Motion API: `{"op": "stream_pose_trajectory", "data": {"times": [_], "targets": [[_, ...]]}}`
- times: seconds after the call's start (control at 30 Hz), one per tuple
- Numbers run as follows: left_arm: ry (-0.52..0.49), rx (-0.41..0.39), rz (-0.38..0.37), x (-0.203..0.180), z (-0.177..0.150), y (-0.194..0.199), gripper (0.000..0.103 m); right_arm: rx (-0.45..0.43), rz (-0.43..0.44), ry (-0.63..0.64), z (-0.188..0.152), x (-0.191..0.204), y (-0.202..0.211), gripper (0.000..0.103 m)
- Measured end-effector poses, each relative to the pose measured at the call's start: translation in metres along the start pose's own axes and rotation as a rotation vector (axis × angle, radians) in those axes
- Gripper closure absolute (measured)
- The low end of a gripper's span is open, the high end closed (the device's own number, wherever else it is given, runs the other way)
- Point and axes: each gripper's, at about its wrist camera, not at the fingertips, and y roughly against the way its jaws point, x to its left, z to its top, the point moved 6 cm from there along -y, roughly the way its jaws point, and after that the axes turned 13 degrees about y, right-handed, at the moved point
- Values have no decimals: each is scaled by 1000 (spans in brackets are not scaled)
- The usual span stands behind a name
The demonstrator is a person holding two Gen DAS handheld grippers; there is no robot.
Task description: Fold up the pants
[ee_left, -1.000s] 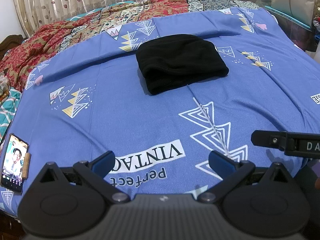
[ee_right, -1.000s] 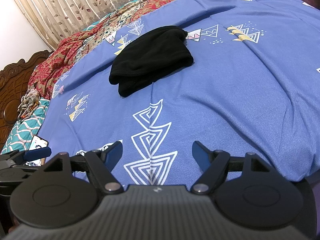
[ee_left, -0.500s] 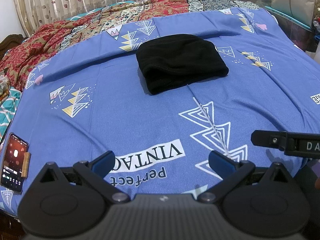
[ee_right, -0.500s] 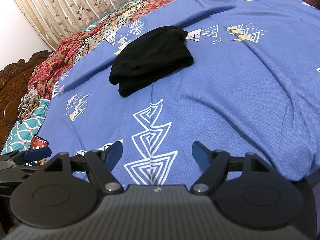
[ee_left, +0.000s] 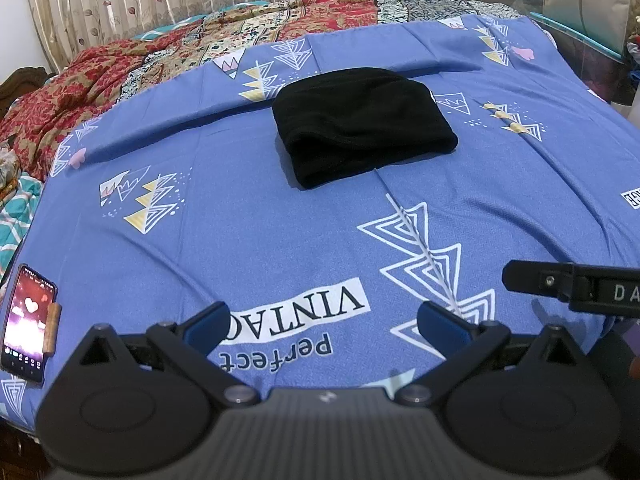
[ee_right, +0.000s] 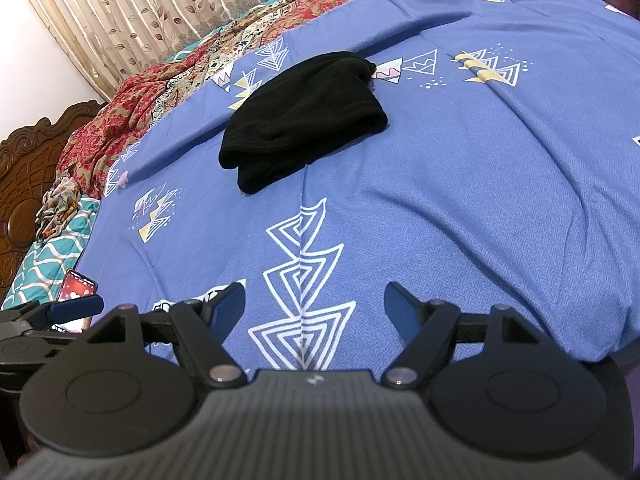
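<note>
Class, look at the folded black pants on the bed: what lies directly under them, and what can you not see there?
The black pants rest on the blue printed bedsheet, which shows all around them. The sheet's pattern beneath the bundle, and the pants' inner folded layers, are covered.

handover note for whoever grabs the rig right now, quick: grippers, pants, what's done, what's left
Left gripper: open, empty, over the near edge of the blue bedsheet.
Right gripper: open, empty, beside it.
Black pants: folded into a compact bundle mid-bed, clear of both grippers.
Phone: lit, at the bed's near left corner.
Done: folding appears complete.
Left: probably nothing; tidy the bundle if wanted.
</note>
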Motion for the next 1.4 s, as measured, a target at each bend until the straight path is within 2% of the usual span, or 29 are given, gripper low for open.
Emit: {"op": "stream_pose_trajectory", "data": {"times": [0.63, 1.4], "targets": [[49, 16, 53, 11, 1, -5, 0, -3, -2, 3, 1, -1, 0, 24], [58, 18, 90, 17, 2, -9, 0, -5, -4, -1, 3, -1, 1, 24]]}}
